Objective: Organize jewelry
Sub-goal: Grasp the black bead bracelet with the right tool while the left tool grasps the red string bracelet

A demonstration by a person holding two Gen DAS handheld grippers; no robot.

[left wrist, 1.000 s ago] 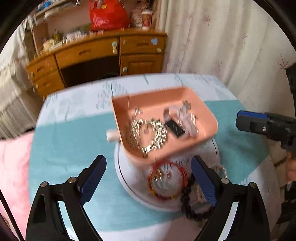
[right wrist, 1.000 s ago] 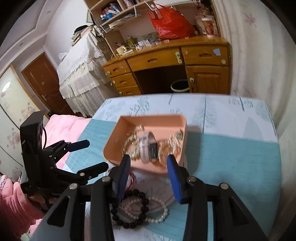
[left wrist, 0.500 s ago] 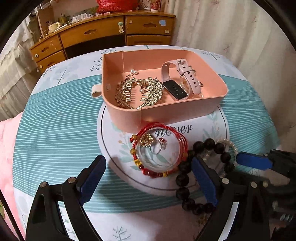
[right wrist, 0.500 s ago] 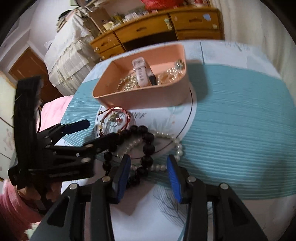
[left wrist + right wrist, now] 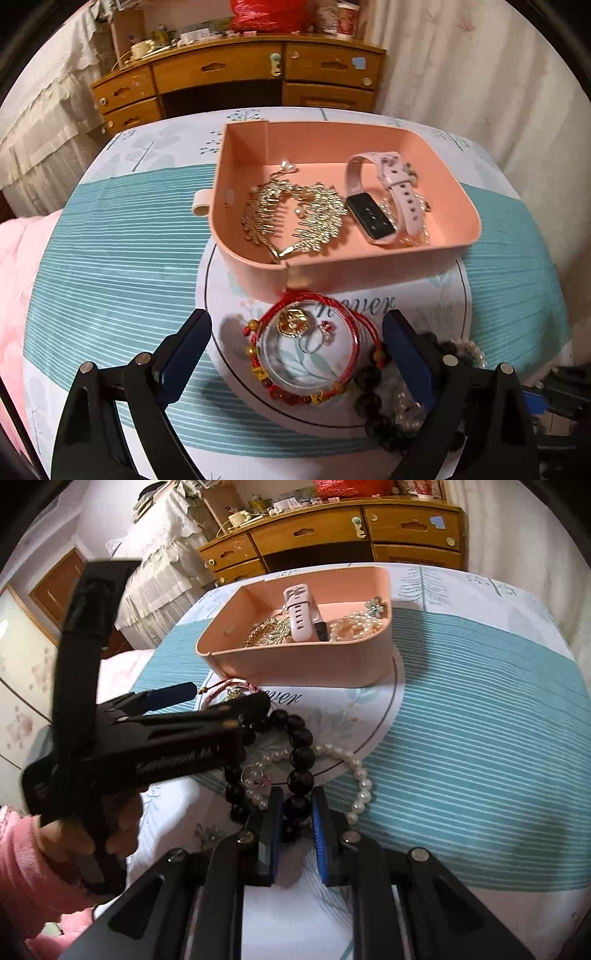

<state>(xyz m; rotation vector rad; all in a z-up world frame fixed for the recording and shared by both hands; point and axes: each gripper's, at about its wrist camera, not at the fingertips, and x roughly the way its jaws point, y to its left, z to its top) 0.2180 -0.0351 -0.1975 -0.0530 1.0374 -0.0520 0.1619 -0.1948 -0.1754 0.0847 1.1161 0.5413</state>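
Observation:
A pink tray [image 5: 436,258] [image 5: 295,666] sits on the round table and holds a gold hair comb [image 5: 295,218], a pink-strapped watch [image 5: 380,199] [image 5: 301,609] and a pearl chain [image 5: 354,627]. In front of it lie a red bead bracelet [image 5: 314,354], a black bead bracelet [image 5: 301,753] [image 5: 369,402] and a pearl bracelet [image 5: 354,771]. My left gripper [image 5: 295,339] is open, its fingers on either side of the red bracelet. My right gripper [image 5: 297,812] is shut on a bead of the black bracelet.
A white round mat [image 5: 384,716] lies under the tray on a teal-striped tablecloth [image 5: 110,258]. A wooden desk [image 5: 240,74] stands behind the table, with a curtain to the right. A pink bed [image 5: 14,251] is at the left.
Both grippers have moved down and in toward the bracelets. The right gripper has closed from open onto the black bead bracelet. The left gripper has stayed open.

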